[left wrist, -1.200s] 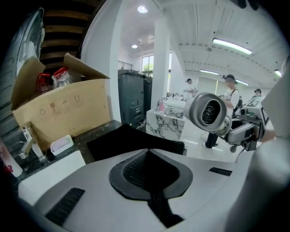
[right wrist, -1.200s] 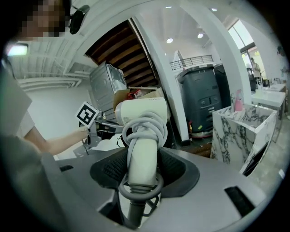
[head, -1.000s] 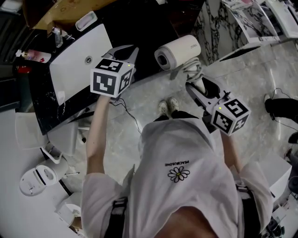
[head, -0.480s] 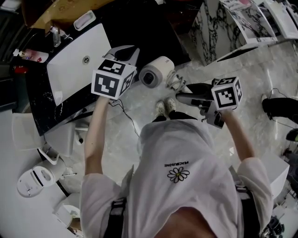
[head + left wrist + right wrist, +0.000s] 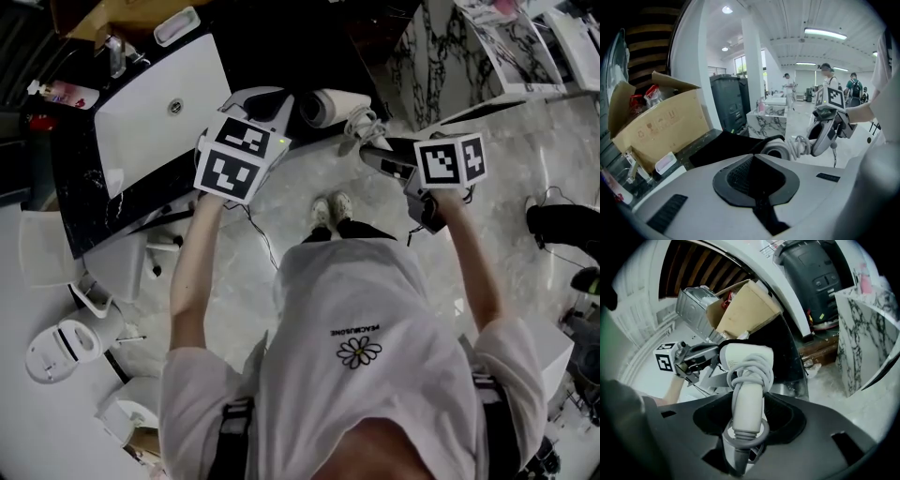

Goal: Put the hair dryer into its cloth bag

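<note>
- Fingers [image 5: 820, 430] of my right gripper [image 5: 745, 420] stand wide, clamped on the handle of the white plastic hair dryer [image 5: 746, 394]; its pale cord [image 5: 754, 369] is wound round that handle.
- My left gripper [image 5: 753, 161] has its white jaws pressed fully together; I cannot tell whether any cloth is pinched.
- I hold the dryer in the air, its barrel just beside the black cloth bag [image 5: 719, 145].
- The bag lies on the dark counter [image 5: 84, 216] near a white basin [image 5: 150, 131].
</note>
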Demonstrator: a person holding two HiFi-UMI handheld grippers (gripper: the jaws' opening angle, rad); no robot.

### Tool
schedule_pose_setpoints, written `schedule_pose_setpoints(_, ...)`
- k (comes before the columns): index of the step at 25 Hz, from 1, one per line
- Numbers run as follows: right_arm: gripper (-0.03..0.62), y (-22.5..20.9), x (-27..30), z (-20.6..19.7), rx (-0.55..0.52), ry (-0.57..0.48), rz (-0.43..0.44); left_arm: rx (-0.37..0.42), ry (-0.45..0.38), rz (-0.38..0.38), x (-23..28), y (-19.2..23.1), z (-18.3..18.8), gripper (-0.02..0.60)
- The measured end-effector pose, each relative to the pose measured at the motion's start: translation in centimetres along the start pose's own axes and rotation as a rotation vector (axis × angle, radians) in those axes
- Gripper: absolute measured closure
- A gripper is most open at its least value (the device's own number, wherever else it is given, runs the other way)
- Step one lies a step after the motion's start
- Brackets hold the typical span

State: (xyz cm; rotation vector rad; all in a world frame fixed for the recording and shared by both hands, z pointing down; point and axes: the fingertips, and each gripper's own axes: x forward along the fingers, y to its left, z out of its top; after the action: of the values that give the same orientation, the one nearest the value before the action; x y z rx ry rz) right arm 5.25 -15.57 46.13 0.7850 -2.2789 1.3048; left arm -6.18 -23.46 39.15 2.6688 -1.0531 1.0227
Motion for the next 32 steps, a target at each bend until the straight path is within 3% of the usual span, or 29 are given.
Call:
schedule_pose_setpoints(6,0.399,-0.6,2.6,2.0,-0.118,-0.008,-0.166,0.015,-0.015,0.007,0.5,-0.8,0.7,0.563)
schedule_pose_setpoints(13,0.399,0.4,6.0,4.5,-0.124,-0.03,-0.2,0.062,-0.002,0.039,0.5,-1.2,0.8,0.563)
schedule_pose_setpoints(21,0.399,-0.7,8.3,7.8,-0.158,-0.066,-0.309,0.067,-0.013,0.03,0.2,-1.7,1.0,0.563)
schedule_pose_setpoints(32,0.399,-1.9,11.5,12.1,-0.17,-0.121,-0.371,0.072,-0.01,0.038,-0.3,-1.4,0.6,0.563)
